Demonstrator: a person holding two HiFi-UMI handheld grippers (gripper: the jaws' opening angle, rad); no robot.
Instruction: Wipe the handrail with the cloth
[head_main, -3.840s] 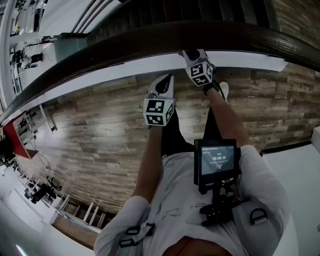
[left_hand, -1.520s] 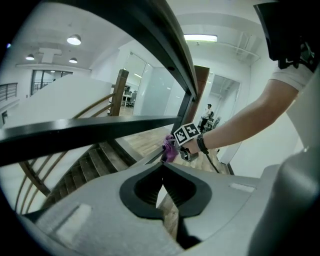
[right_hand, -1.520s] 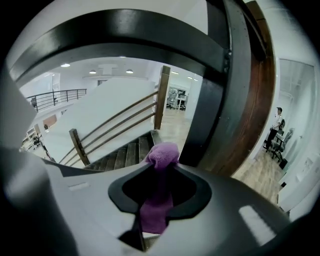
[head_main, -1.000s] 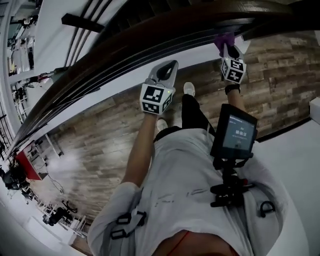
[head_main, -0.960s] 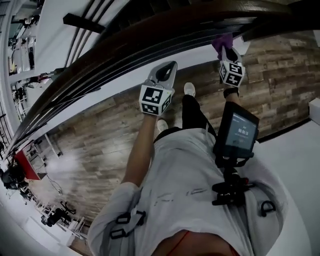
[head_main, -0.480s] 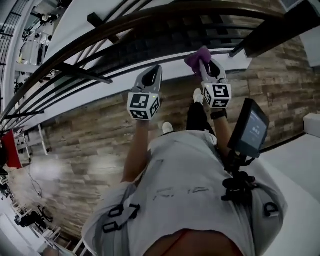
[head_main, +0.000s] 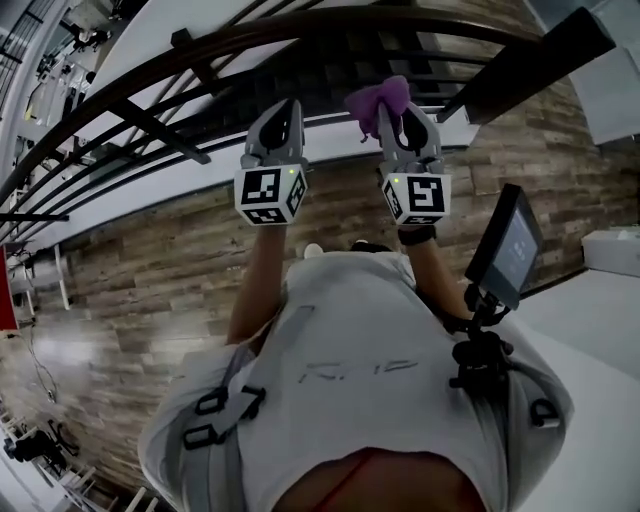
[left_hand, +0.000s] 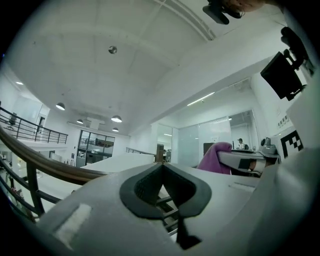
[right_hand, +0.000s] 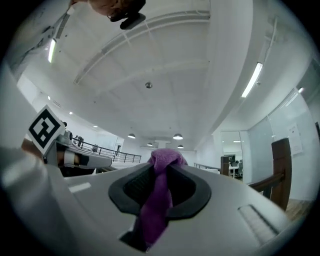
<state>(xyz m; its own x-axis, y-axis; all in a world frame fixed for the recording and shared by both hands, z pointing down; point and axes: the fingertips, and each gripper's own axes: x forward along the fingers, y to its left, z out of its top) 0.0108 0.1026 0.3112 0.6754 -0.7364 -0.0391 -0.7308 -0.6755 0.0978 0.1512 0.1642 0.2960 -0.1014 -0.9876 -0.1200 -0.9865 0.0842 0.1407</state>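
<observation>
The dark wooden handrail (head_main: 300, 30) curves across the top of the head view, with black balusters under it. My right gripper (head_main: 392, 108) is shut on the purple cloth (head_main: 378, 97), which bunches out past its fingertips, just below the rail. In the right gripper view the cloth (right_hand: 159, 195) runs down between the shut jaws of my right gripper (right_hand: 161, 167). My left gripper (head_main: 283, 108) is held up beside it, about level with it. Its jaws are shut with nothing between them (left_hand: 162, 167). Both grippers point up toward the ceiling. The cloth (left_hand: 215, 157) also shows in the left gripper view.
A white ledge (head_main: 200, 185) runs below the balusters, over a wood-plank floor (head_main: 150, 270). A dark beam (head_main: 520, 65) slants at the top right. A small screen (head_main: 505, 250) on a chest mount sticks out at my right. A brown post (right_hand: 280, 170) stands at the right.
The right gripper, with the cloth, has come left along the rail and now sits beside the left one. The handrail has shifted up and farther off in the head view.
</observation>
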